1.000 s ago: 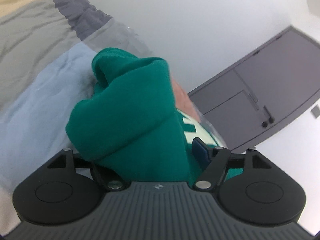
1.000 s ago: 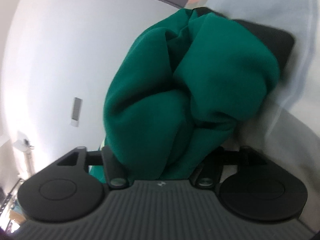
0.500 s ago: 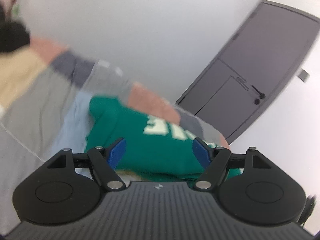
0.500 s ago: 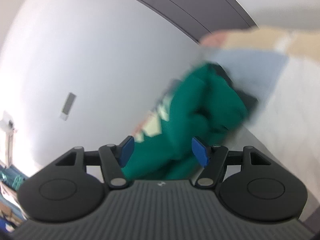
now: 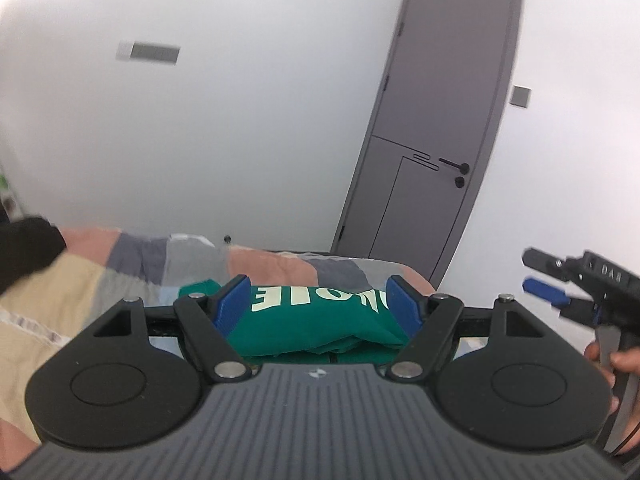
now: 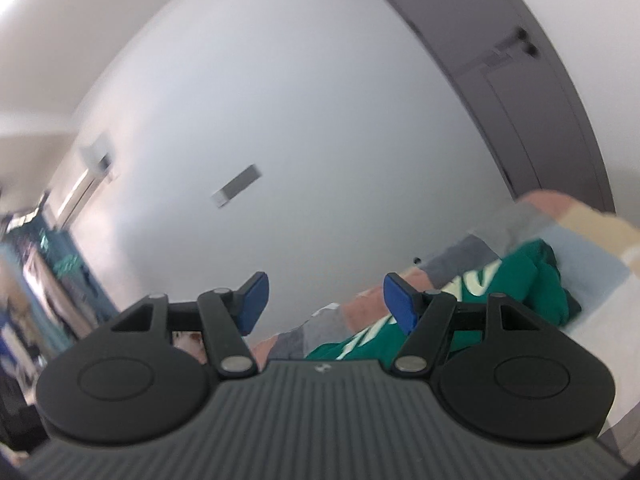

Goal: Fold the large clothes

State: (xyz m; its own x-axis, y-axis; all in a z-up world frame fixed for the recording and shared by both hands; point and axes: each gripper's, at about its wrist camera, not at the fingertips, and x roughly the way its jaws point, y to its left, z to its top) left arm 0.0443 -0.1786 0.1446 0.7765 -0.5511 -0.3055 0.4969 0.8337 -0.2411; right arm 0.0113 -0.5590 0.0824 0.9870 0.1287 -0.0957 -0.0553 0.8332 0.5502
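Observation:
A green sweatshirt [image 5: 316, 320] with pale lettering lies folded on the patchwork bed cover [image 5: 280, 264]. My left gripper [image 5: 320, 300] is open and empty, raised above the near side of the sweatshirt, apart from it. My right gripper [image 6: 324, 300] is open and empty, tilted, lifted off to the sweatshirt's [image 6: 532, 276] side. It also shows at the right edge of the left wrist view [image 5: 548, 284], held by a hand.
A grey door [image 5: 432, 152] stands in the white wall behind the bed. A black item [image 5: 24, 248] lies at the bed's left. Blurred shelves and an air conditioner [image 6: 96, 156] show at the far left of the right wrist view.
Both grippers were shut on bunched green fabric a second ago. They have opened, let the sweatshirt drop onto the bed and pulled back and up from it.

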